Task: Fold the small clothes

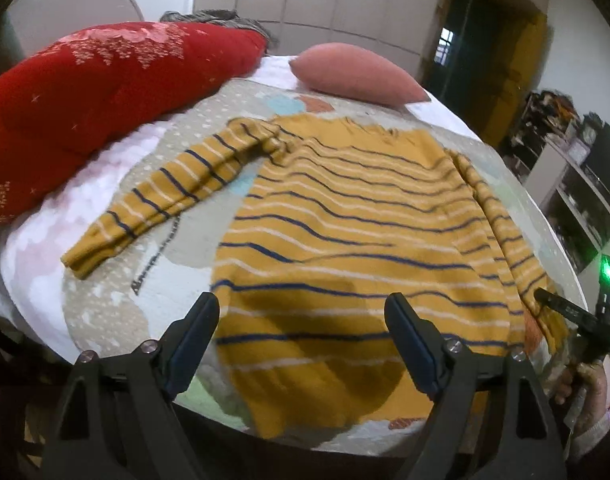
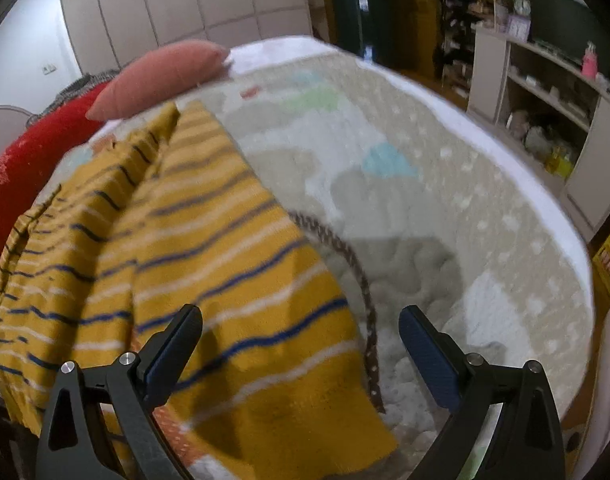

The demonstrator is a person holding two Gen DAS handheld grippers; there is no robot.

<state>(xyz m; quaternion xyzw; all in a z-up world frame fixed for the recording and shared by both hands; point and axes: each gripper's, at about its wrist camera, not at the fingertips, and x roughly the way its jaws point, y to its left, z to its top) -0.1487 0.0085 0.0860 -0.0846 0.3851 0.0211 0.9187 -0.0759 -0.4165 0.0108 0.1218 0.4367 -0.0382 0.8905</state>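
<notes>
Striped mustard sweater (image 1: pixel 345 216) spread flat on patterned bedspread (image 1: pixel 105 312); soft, light, limp knit, best pinched at cuff or hem. Left gripper (image 1: pixel 301 336) and right gripper (image 2: pixel 301 344) released, empty.

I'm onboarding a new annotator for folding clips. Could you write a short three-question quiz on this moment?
1. True or false: the striped sweater lies spread on the bed cover, held by neither gripper.
2. Which sleeve lies stretched out away from the body? A) the one toward the red quilt B) the one toward the right gripper C) neither
3. Fill in: the left gripper hangs over the sweater's ____ with its jaws apart.

Key: 1 true; 2 A; 3 hem. The pink pillow lies beyond the collar, and the right gripper's jaws stand open too.
</notes>
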